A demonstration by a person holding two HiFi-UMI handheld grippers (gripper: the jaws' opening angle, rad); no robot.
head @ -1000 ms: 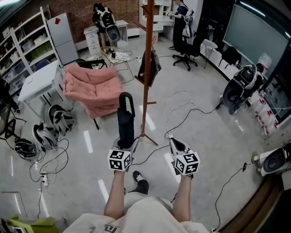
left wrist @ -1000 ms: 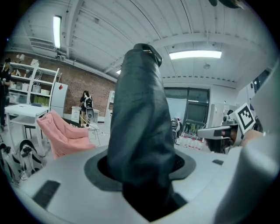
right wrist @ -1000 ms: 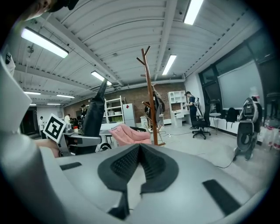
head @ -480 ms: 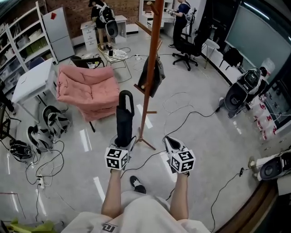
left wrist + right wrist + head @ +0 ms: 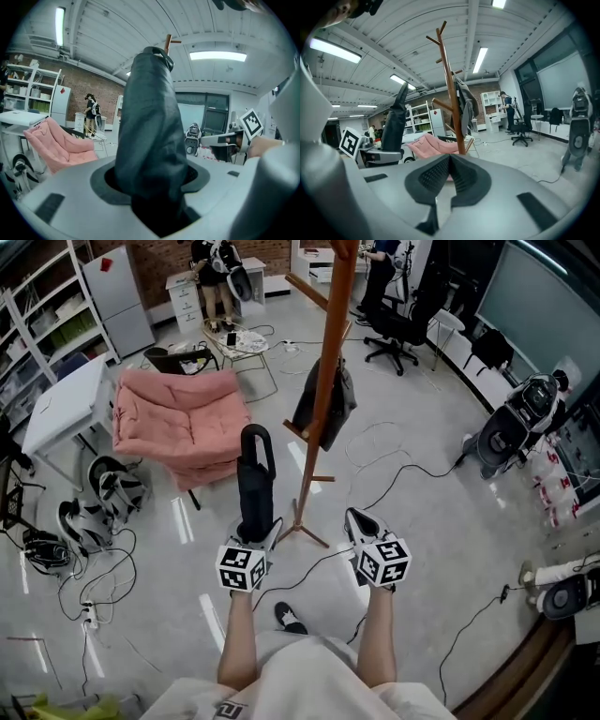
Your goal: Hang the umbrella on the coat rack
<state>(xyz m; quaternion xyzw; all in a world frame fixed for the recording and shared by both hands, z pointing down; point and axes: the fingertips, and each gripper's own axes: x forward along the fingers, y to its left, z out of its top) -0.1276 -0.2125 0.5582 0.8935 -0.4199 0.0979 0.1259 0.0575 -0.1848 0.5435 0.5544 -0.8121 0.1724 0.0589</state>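
Two handheld grippers show low in the head view, each carrying a cube with square markers.

Left gripper (image 5: 255,529): jaws clamped on the lower end of a black folded fabric umbrella (image 5: 254,474). The umbrella stands upright out of the jaws, with a rounded loop at its top end. In the left gripper view the dark fabric fills the gap between the pads.

Right gripper (image 5: 362,519): jaws together, pads meeting at the tips, nothing between them. It is level with the left gripper and well apart from it.

The tall brown wooden coat rack with angled pegs (image 5: 322,399) stands on the glossy grey floor (image 5: 422,521) ahead, its pole between the two grippers. The umbrella is near the pole, on its left side, and does not touch it; it hangs on no peg.

A dark garment (image 5: 343,404) hangs on the rack. A pink cushioned lounge chair (image 5: 178,427) sits left of the rack. Black cables (image 5: 403,470) trail over the floor.
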